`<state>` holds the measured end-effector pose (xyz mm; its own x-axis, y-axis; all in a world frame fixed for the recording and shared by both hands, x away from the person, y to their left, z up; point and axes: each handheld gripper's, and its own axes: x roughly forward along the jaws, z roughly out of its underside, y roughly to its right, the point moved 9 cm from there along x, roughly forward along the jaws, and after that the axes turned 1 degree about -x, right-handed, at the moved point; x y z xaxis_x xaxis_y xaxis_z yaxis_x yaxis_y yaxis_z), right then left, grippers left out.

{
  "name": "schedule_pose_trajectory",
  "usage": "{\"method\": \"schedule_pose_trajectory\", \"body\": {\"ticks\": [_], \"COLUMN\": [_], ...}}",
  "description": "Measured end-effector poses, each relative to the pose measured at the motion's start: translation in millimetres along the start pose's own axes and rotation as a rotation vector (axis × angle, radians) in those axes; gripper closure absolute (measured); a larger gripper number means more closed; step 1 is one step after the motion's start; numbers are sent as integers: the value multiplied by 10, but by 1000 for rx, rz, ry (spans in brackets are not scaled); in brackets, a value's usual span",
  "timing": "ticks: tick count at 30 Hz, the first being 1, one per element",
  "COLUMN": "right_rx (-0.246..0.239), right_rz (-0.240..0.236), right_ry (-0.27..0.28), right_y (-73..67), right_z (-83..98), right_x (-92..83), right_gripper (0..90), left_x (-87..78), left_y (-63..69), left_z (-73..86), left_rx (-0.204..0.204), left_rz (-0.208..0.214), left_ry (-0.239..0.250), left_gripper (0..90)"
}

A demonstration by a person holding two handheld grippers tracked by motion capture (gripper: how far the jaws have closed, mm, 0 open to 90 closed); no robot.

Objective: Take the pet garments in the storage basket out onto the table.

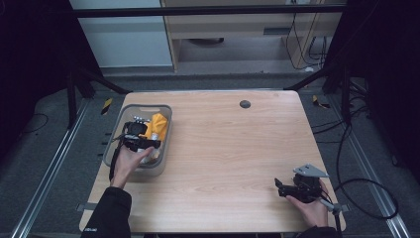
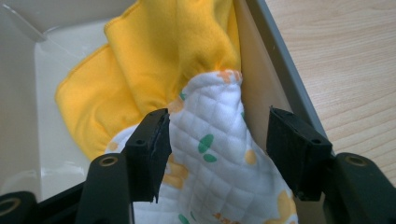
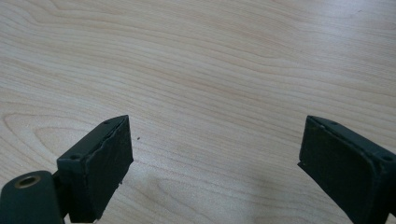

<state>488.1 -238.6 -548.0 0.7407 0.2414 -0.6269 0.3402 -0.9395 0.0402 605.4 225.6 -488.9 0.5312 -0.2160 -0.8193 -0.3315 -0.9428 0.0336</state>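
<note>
Your left hand-held gripper [image 1: 143,143] reaches into the grey plastic bin [image 1: 167,144] at the left side of the wooden table [image 1: 233,148]. In the left gripper view its jaws stand apart on either side of a white quilted cloth [image 2: 219,163] printed with green and orange shapes; one pad touches the cloth, the other stands clear, so nothing is clamped. A yellow cloth [image 2: 154,60] lies bunched just behind the quilted one, against the bin's wall. Your right hand-held gripper [image 1: 289,188] rests in your right hand [image 1: 311,208] near the table's front right corner, well apart from the bin, jaws spread wide over bare wood and holding nothing.
</note>
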Motion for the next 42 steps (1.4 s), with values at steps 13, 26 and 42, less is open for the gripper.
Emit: {"method": "schedule_pose_trajectory", "body": {"ticks": [13,26,42], "right_rx": [-4,-1,-2], "right_rz": [-2,-5,-4], "right_ry": [-7,-13,-12], "right_y": [-7,-14,-14], "right_z": [9,15,14], "right_x": [11,13,12], "right_gripper": [95,95,95], "left_x": [60,48,-207], "left_y": [-12,-57,-129], "left_z": [44,63,15], "left_rx": [-15,-34,-27], "left_rz": [-1,1,2], "left_ry": [-30,-38,24], "left_gripper": [547,783,824]}}
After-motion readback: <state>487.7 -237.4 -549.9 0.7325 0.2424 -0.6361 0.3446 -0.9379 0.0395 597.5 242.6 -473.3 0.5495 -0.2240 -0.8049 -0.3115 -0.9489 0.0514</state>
